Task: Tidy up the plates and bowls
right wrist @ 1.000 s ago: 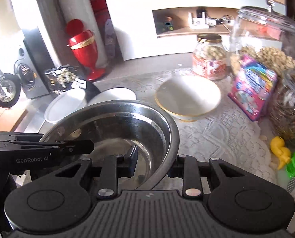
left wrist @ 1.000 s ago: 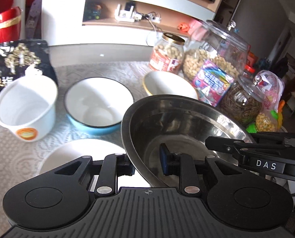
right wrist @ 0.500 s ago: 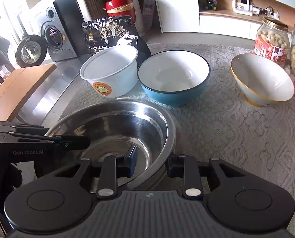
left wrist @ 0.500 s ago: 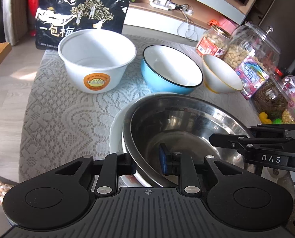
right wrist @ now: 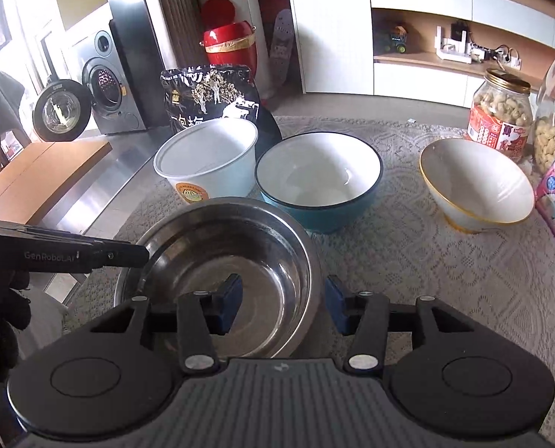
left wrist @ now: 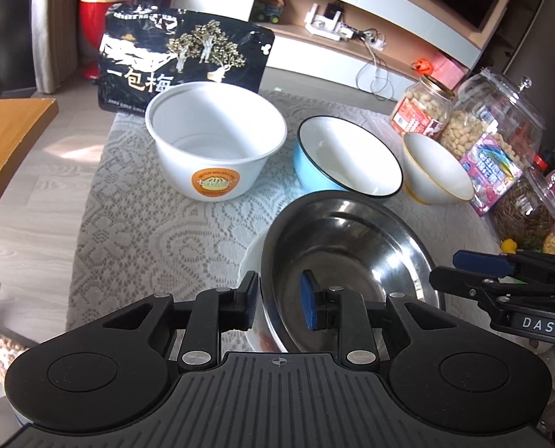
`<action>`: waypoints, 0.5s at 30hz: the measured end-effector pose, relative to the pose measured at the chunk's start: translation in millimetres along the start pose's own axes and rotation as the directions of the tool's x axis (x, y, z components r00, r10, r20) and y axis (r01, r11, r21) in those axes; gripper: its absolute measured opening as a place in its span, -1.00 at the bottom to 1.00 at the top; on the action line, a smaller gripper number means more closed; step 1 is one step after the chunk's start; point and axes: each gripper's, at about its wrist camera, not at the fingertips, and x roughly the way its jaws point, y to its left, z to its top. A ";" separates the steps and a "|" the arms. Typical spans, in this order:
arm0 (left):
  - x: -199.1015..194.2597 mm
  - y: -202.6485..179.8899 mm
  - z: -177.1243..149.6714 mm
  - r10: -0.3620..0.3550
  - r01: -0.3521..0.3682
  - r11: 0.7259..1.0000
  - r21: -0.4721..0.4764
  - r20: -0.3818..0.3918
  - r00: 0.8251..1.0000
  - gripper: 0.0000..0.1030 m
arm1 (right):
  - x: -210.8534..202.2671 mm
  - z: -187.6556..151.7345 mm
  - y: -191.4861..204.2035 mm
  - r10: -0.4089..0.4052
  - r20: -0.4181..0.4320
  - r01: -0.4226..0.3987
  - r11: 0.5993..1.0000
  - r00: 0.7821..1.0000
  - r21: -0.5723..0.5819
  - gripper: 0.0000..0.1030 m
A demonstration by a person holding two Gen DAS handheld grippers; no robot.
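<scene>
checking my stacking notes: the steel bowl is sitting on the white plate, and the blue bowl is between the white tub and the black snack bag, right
Not quite. In the left wrist view the blue bowl sits between the white tub and the gold-rimmed white bowl; the black snack bag stands behind the tub. The steel bowl does sit on the white plate.

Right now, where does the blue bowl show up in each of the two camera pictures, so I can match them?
Left wrist view: the blue bowl sits right of centre in the upper half, just behind the steel bowl.
Right wrist view: the blue bowl sits near the middle, behind the steel bowl.
Shared landmark: the white tub with the orange label stands just left of it in both.
</scene>
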 end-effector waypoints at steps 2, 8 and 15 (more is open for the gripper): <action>-4.6 2.5 0.7 0.003 -0.003 1.000 -0.011 0.014 1.000 -0.48 | 4.5 -3.1 -1.9 -0.003 -0.021 0.003 1.000 1.000 0.003 -0.18; 11.4 1.2 -0.7 0.043 -0.043 0.999 0.006 -0.057 0.997 -0.48 | 20.1 -8.9 -9.9 -0.008 -0.095 0.011 0.999 0.995 0.037 -0.30; 29.3 -6.7 -6.5 0.072 -0.067 0.997 0.045 -0.115 0.991 -0.48 | 23.5 -16.0 -21.3 0.013 -0.113 -0.006 0.998 0.993 0.065 -0.29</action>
